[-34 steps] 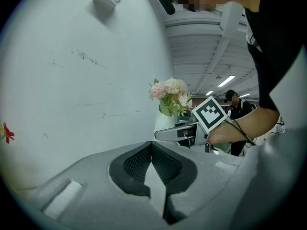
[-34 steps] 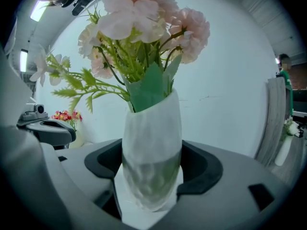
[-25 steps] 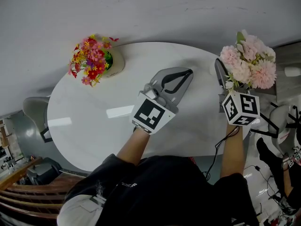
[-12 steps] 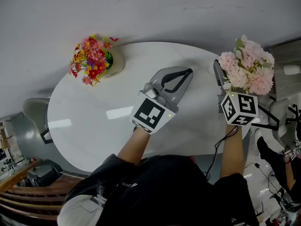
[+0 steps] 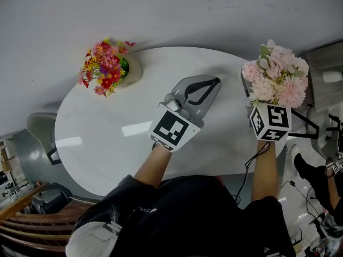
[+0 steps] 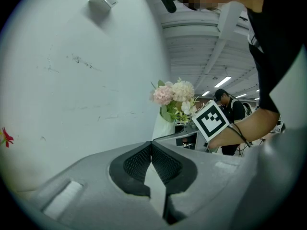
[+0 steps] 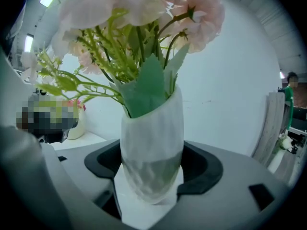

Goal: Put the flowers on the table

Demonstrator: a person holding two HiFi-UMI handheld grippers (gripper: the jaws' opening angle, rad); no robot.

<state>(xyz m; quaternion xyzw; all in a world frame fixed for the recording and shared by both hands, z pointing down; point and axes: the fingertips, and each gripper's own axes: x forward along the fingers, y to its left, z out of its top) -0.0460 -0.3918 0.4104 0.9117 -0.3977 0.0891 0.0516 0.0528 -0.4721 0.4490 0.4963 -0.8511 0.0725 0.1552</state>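
Head view, left to right: grey chair (image 5: 40, 126) at the table's left edge, then the white oval table (image 5: 102, 143). Red flowers (image 5: 103, 67) in a cream pot (image 5: 132, 72) stand on its far left part, close to the wall (image 5: 171, 9). The left gripper (image 5: 214, 82) is over the middle of the table, well apart from both bouquets, with its marker cube (image 5: 172, 128) toward the person. Its jaws are together and nothing is in them. The right gripper (image 5: 261, 92) is at the table's right edge, and the pink flowers (image 5: 274, 79) rise right above it and cover most of its jaws. Left gripper view: the dark pads meet at the tips with no gap and nothing between them. Past them on the right are the pink flowers in their vase, the right gripper's cube and the person's forearm (image 6: 249, 126). Another person (image 6: 229, 104) stands far behind. Right gripper view: the white vase (image 7: 151, 147) sits between the jaws, which stand wide with the dark pads clamped on both sides of it. The vase is about upright, with green stems and leaves coming out of the top and pink blooms overhead. A white surface shows under the base, but I cannot tell if the base touches it. The cream pot with red flowers is small at far left in this view, standing on the table.
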